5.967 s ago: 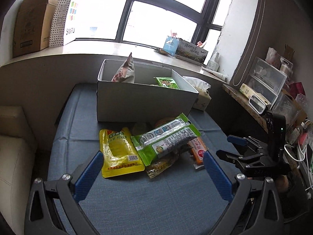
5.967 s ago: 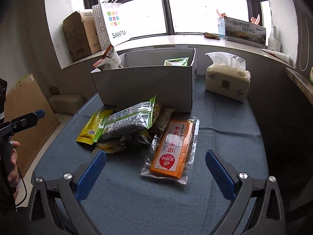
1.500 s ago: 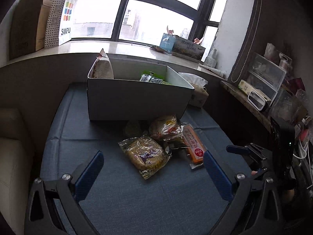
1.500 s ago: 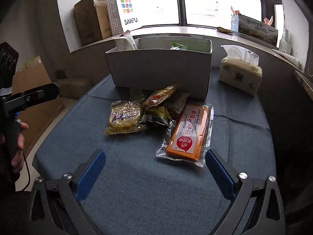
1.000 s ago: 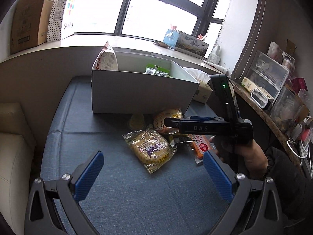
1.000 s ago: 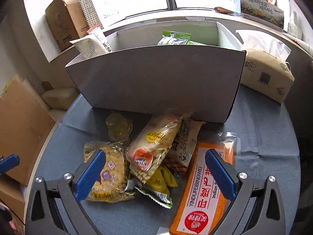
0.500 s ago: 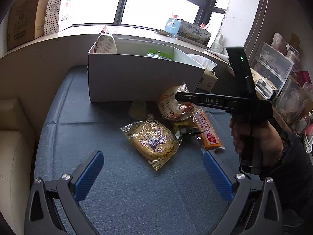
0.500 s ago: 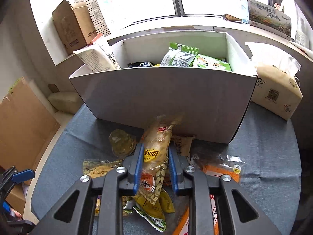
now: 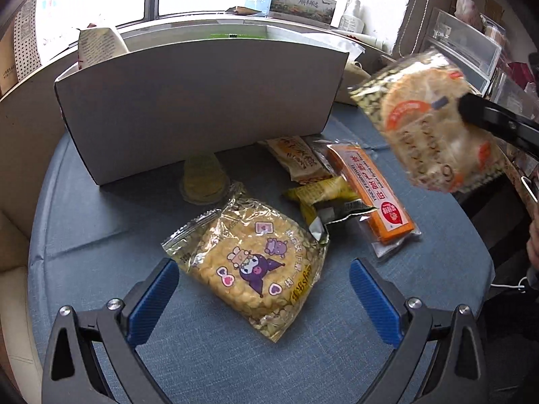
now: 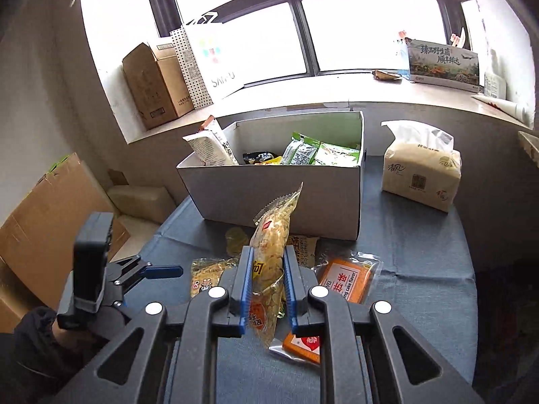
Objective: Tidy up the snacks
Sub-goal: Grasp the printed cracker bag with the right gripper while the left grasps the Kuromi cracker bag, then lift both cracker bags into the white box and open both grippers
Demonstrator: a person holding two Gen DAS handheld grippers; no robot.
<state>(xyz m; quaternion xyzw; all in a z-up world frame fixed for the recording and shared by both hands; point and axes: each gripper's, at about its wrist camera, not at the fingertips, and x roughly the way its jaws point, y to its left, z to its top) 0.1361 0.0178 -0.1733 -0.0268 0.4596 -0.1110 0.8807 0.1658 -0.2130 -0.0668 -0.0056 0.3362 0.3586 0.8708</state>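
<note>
My right gripper (image 10: 267, 269) is shut on a clear packet of round rice crackers (image 10: 273, 232) and holds it in the air in front of the white box (image 10: 283, 198); the packet also shows in the left wrist view (image 9: 427, 124). My left gripper (image 9: 262, 293) is open and empty, low over a Kuromi corn-snack bag (image 9: 249, 262). On the blue cloth lie an orange cake packet (image 9: 370, 195), a yellow-black wrapper (image 9: 326, 198), a jelly cup (image 9: 202, 178) and another packet (image 9: 296, 161). The box (image 9: 198, 107) holds several snacks.
A tissue pack (image 10: 421, 165) stands right of the box. The windowsill carries a cardboard box (image 10: 151, 84), a dotted paper bag (image 10: 205, 57) and a printed carton (image 10: 441, 64). Clear drawers (image 9: 465, 43) stand at the right. A brown carton (image 10: 40, 222) sits beside the table's left edge.
My right gripper closed on the rice-cracker packet and lifted it off the pile. My left gripper moved forward and lower, close over the corn-snack bag.
</note>
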